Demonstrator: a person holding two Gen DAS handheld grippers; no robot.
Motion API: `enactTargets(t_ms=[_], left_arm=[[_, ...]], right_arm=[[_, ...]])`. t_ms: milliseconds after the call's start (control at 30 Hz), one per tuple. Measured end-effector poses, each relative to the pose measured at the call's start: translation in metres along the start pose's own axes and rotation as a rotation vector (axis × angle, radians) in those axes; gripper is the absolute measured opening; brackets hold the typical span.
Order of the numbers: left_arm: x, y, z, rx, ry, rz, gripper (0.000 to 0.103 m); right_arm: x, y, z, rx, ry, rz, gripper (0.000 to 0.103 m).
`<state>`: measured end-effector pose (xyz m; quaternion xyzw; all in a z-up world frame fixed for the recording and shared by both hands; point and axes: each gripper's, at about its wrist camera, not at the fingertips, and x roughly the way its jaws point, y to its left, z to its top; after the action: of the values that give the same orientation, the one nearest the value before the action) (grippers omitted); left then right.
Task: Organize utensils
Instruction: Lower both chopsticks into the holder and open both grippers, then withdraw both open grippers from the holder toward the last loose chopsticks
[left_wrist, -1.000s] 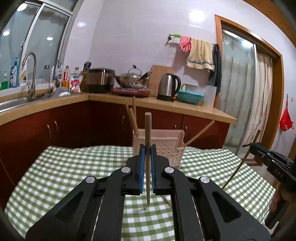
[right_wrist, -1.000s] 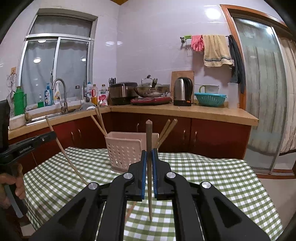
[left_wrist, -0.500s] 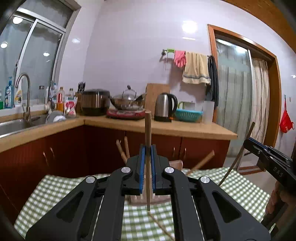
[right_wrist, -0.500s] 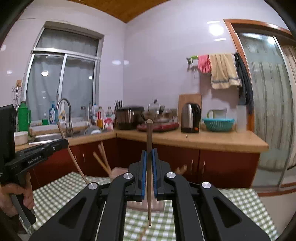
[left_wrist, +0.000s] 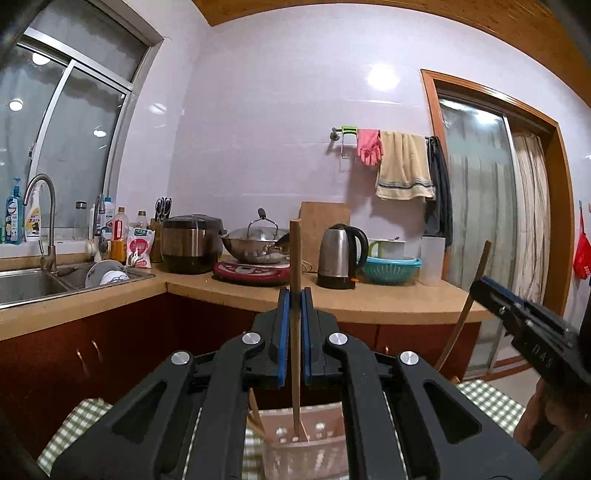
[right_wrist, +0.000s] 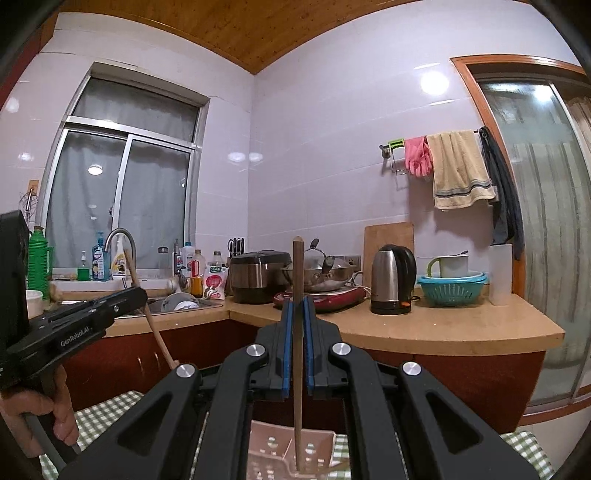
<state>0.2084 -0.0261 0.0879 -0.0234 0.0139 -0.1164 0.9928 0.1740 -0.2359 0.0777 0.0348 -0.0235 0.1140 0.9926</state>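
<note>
Upright in the left hand-held gripper (left_wrist: 294, 306), pinched between blue pads: a slim light wooden chopstick (left_wrist: 295, 258), lower tip at 6 o'clock over the pale pink perforated plastic utensil basket (left_wrist: 291, 448). Likewise clamped upright in the right hand-held gripper (right_wrist: 297, 317): a darker brown wooden chopstick (right_wrist: 297, 273), tip down at the same basket's rim. Beneath, at 6 o'clock, a table under green-and-white checked cloth (left_wrist: 491, 400). Beyond at 12 o'clock, a steel electric kettle (right_wrist: 392, 282).
</note>
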Motion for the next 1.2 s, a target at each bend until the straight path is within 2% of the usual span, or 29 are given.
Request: enactTargets(t_ms=[133, 367, 667, 767, 833, 1000, 1200], left_arm=[[0.021, -0.001, -0.007, 0.007, 0.010, 0.005, 0.007], [0.048, 0.003, -0.044, 0.001, 0.076, 0.012, 0.007], [0.067, 0.009, -0.080, -0.014, 0.168, 0.005, 0.007], [0.067, 0.009, -0.088, -0.010, 0.182, 0.010, 0.009], [0.067, 0.009, -0.091, -0.007, 0.189, 0.011, 0.010], [0.056, 0.009, -0.084, -0.023, 0.170, 0.009, 0.041], [0.033, 0.008, -0.074, -0.034, 0.153, 0.007, 0.054]], right_arm=[[0.021, -0.004, -0.013, 0.007, 0.023, -0.003, 0.007], [0.050, -0.009, -0.045, 0.015, 0.095, -0.007, 0.007], [0.064, -0.009, -0.078, 0.021, 0.198, -0.010, 0.007], [0.060, -0.007, -0.082, 0.010, 0.189, -0.026, 0.014], [0.058, -0.006, -0.081, 0.005, 0.186, -0.026, 0.026], [0.050, -0.003, -0.072, -0.003, 0.170, -0.036, 0.034], [0.021, -0.001, -0.063, 0.006, 0.165, -0.052, 0.035]])
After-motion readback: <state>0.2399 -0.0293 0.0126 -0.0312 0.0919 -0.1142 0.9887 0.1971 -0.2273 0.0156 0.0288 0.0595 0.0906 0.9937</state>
